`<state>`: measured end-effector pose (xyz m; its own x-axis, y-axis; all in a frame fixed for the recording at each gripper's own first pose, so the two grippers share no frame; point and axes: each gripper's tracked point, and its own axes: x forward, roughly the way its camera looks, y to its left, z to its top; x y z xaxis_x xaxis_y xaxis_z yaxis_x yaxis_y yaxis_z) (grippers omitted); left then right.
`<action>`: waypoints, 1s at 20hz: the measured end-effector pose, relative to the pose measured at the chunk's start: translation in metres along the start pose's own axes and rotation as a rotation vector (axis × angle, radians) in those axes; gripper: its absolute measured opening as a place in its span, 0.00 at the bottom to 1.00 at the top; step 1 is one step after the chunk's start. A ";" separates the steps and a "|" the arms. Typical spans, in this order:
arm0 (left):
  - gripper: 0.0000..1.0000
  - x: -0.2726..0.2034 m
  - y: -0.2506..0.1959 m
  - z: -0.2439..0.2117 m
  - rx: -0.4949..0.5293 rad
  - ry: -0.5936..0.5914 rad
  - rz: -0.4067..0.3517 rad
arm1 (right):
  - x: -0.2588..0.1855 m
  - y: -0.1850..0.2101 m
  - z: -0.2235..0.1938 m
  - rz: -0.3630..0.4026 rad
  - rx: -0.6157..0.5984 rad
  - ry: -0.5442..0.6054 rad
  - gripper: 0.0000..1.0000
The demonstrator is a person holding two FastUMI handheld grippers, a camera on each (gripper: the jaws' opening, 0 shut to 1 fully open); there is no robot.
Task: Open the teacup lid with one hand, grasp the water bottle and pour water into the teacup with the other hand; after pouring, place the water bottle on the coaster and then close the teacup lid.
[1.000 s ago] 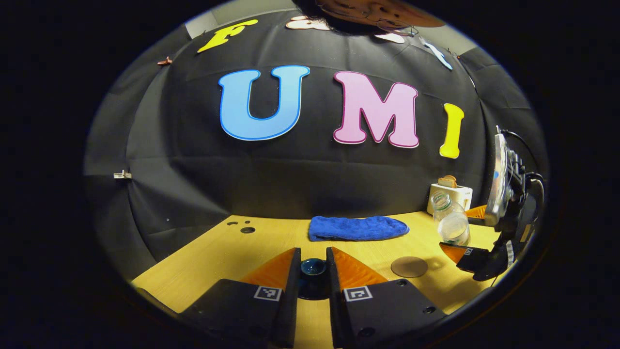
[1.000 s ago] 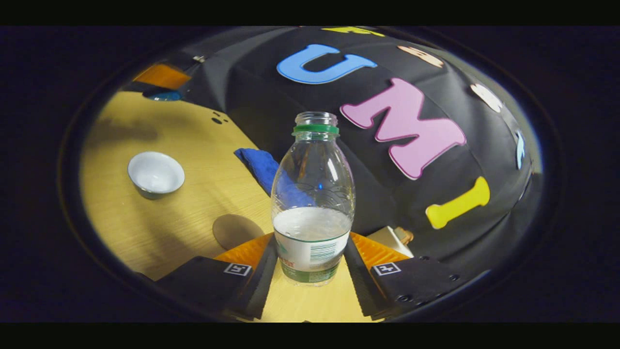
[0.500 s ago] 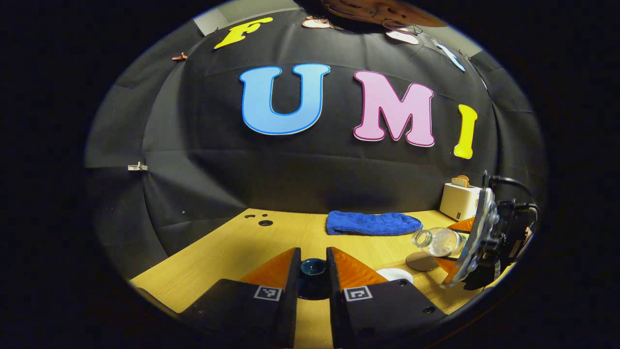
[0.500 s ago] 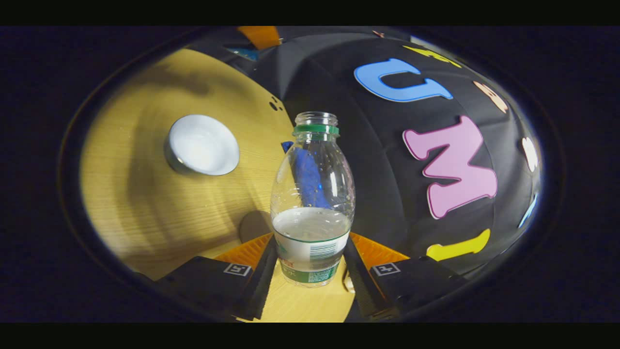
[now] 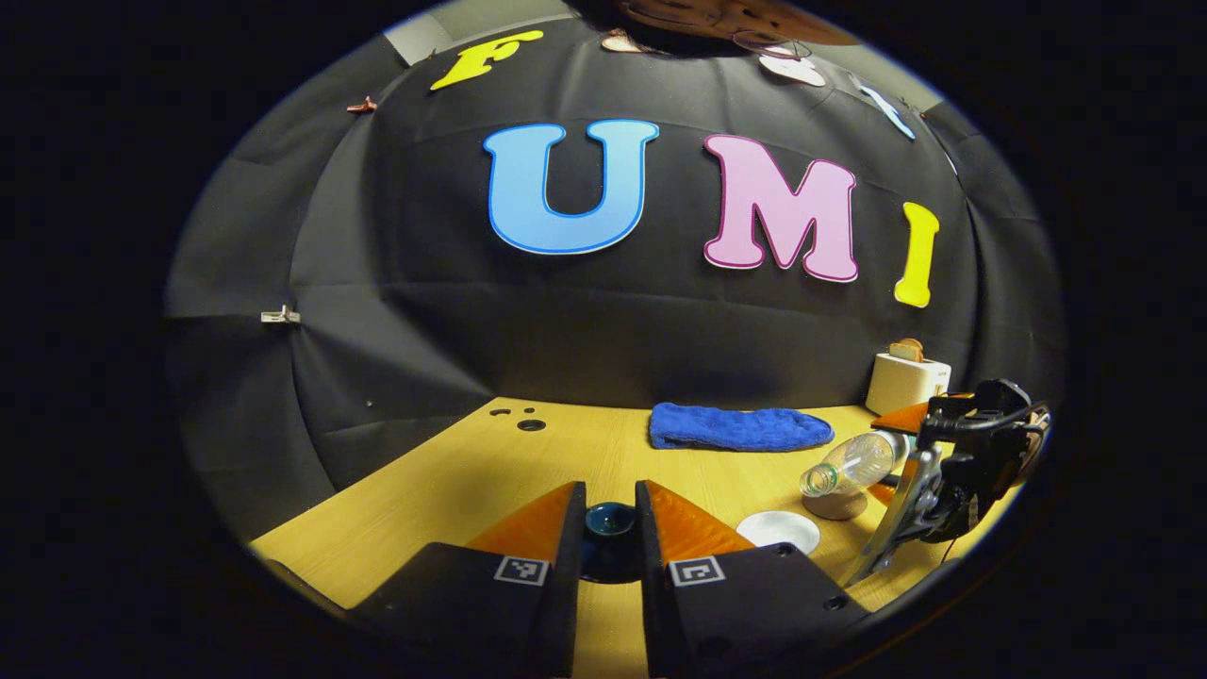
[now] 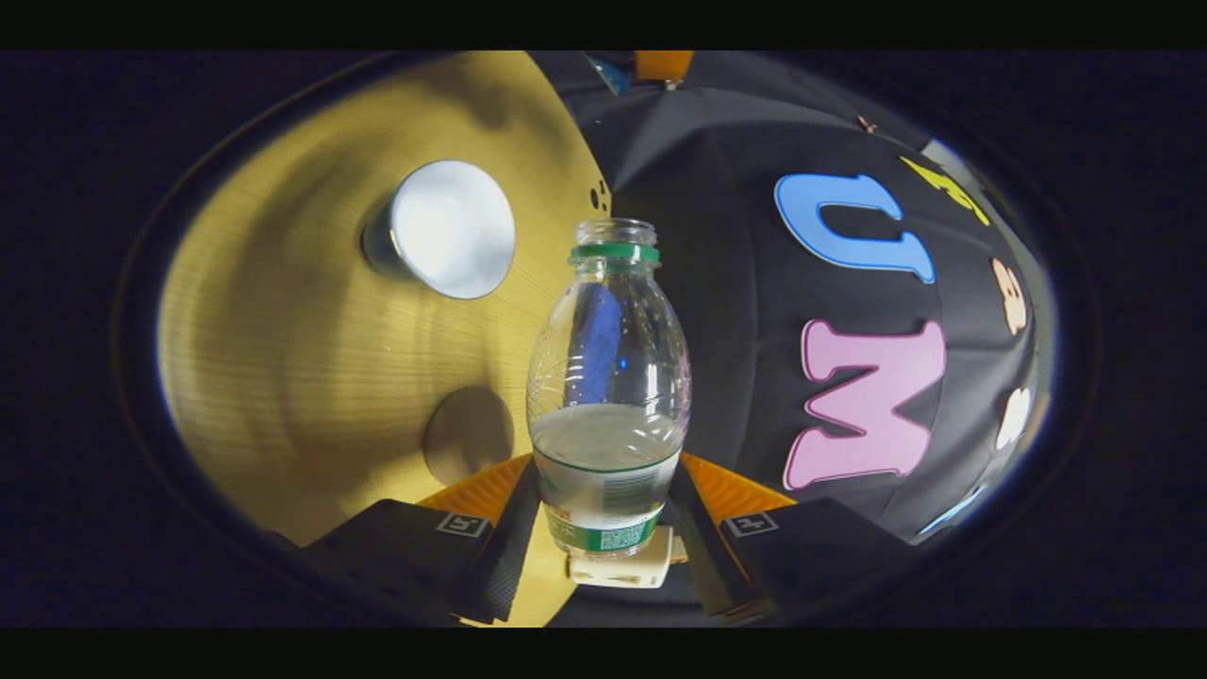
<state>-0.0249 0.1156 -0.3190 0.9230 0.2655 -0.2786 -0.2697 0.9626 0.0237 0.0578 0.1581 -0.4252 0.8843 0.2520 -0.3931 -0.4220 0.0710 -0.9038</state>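
Now the right hand-held gripper (image 6: 603, 528) clamps the bottle (image 6: 608, 396), tipped mouth-first toward the open cup (image 5: 778, 531) to pour. Left of the cup, the left hand-held gripper (image 5: 610, 538) holds the lid (image 5: 610, 521) clear; the coaster (image 5: 834, 506) lies just behind the cup.

At the bottom centre of the left gripper view, the left claw (image 5: 609, 528) has both fingers pressed on the lid (image 5: 609, 521) knob, held level. The right claw (image 6: 603, 514), at the bottom centre of the right gripper view, clamps the bottle (image 6: 608, 396); at the left gripper view's lower right it shows rolled sideways, tipping the bottle neck-down.
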 end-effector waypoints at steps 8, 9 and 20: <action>0.36 0.000 0.000 -0.001 -0.005 0.005 0.008 | 0.002 -0.002 0.001 -0.039 -0.145 -0.041 0.75; 0.32 -0.001 0.000 -0.001 -0.005 0.006 0.008 | 0.003 -0.006 0.003 -0.050 -0.171 -0.049 0.75; 0.32 0.000 0.000 -0.001 -0.027 0.004 0.012 | 0.009 -0.022 -0.001 -0.100 -0.276 -0.079 0.75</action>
<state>-0.0257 0.1156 -0.3200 0.9186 0.2772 -0.2818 -0.2886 0.9574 0.0011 0.0749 0.1580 -0.4085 0.8957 0.3324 -0.2954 -0.2540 -0.1628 -0.9534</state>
